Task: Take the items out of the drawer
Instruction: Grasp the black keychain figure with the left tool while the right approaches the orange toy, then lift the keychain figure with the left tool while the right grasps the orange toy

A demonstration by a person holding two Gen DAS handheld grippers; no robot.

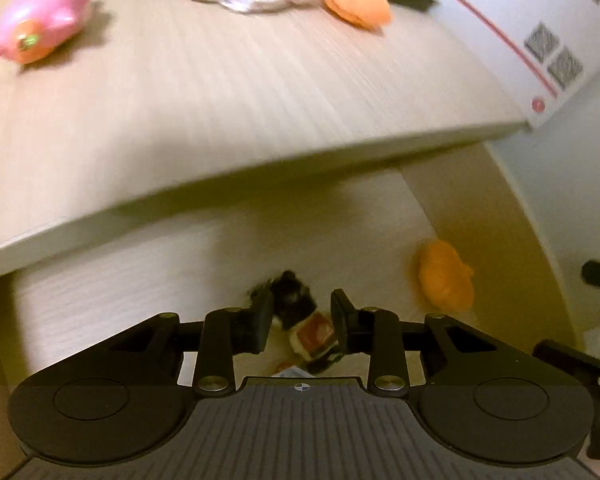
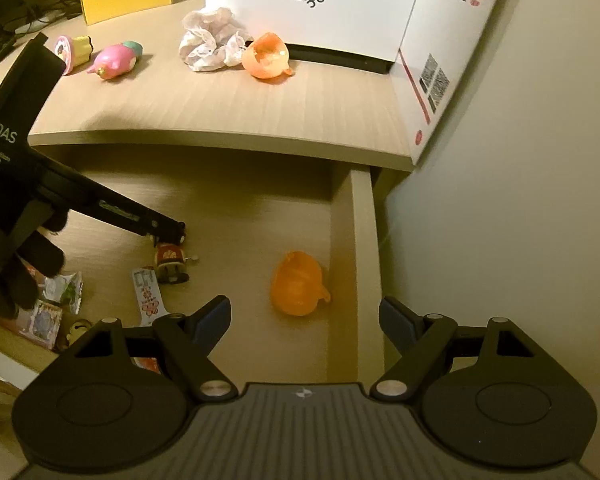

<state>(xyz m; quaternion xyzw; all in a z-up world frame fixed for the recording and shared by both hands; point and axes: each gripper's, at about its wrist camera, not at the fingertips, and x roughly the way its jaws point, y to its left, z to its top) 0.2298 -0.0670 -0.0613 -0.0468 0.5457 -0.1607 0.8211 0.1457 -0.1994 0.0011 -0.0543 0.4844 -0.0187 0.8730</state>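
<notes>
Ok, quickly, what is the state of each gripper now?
Left gripper: closed on the small toy figure.
Right gripper: open, holding nothing.

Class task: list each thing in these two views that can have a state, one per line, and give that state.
Drawer: pulled open.
Left gripper: jaws around the small figure; grip unclear.
Right gripper: jaws wide open, empty.
Orange shell in the drawer: lying loose, untouched.
Orange shell on the desk: hollow side showing.
Pink toy: lying on its side.

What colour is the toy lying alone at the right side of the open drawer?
The toy is orange; it shows best in the right wrist view.
</notes>
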